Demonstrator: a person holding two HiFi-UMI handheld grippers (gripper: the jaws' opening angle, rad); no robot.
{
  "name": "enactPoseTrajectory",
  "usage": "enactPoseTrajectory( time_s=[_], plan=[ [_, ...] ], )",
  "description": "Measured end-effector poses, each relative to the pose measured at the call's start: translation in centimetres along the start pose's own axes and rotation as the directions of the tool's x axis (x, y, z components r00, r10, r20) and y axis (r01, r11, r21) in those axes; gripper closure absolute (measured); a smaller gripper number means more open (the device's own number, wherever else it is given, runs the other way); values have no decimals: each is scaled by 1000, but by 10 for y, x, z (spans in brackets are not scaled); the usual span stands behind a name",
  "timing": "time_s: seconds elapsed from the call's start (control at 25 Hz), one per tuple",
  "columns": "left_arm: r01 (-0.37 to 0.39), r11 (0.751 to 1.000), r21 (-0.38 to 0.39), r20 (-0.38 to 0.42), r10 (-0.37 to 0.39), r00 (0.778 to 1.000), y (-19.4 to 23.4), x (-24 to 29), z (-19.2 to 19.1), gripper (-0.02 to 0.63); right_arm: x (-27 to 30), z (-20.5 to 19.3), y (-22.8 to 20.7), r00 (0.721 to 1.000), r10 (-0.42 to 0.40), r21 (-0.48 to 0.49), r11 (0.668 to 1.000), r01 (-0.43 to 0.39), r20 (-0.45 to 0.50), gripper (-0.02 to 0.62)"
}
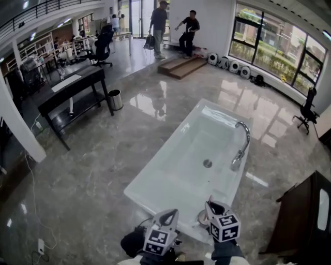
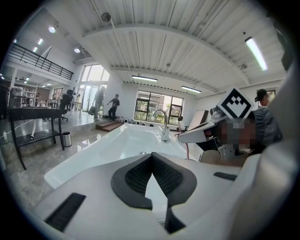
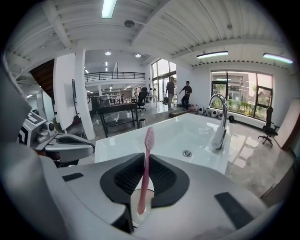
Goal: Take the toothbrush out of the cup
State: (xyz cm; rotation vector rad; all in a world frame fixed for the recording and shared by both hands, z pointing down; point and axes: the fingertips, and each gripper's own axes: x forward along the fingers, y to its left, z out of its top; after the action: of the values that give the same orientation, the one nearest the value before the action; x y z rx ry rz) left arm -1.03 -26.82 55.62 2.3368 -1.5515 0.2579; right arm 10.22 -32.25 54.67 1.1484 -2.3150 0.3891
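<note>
The pink toothbrush [image 3: 149, 138] stands upright, pinched by its handle between my right gripper's [image 3: 146, 159] pads [image 3: 164, 176]. Its bristles rise above them, and its lower end is over the white cup [image 3: 149, 213]. My left gripper [image 2: 152, 157], alongside, is pressed together on nothing.

A large open-plan hall, part office and part showroom, is indicated by a polished marble floor [image 1: 77, 176], a freestanding white bathtub [image 1: 181, 155] with chrome faucet [image 1: 243, 140] set mid-frame, black desks [image 1: 72, 89] and a mezzanine railing [image 1: 46, 8] at upper left, and tall windows [image 1: 269, 46] at upper right.
</note>
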Motion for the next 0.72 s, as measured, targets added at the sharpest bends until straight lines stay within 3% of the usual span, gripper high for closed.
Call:
enactPoseTrajectory(
  time_s=[0.28, 0.44, 0.72],
  plan=[
    [13, 1000, 8, 61, -13, 998, 6, -17, 17, 604, -20, 35, 14, 998, -46, -82, 995, 50, 53, 552],
    [1, 1000, -4, 86, -1, 996, 21, -30, 20, 604, -8, 44, 39, 998, -12, -101, 995, 18, 54, 552],
    [-49, 998, -39, 76, 52, 996, 54, -54, 10, 606, 38, 31, 85, 998, 50, -165, 985, -54, -24, 552]
  ],
)
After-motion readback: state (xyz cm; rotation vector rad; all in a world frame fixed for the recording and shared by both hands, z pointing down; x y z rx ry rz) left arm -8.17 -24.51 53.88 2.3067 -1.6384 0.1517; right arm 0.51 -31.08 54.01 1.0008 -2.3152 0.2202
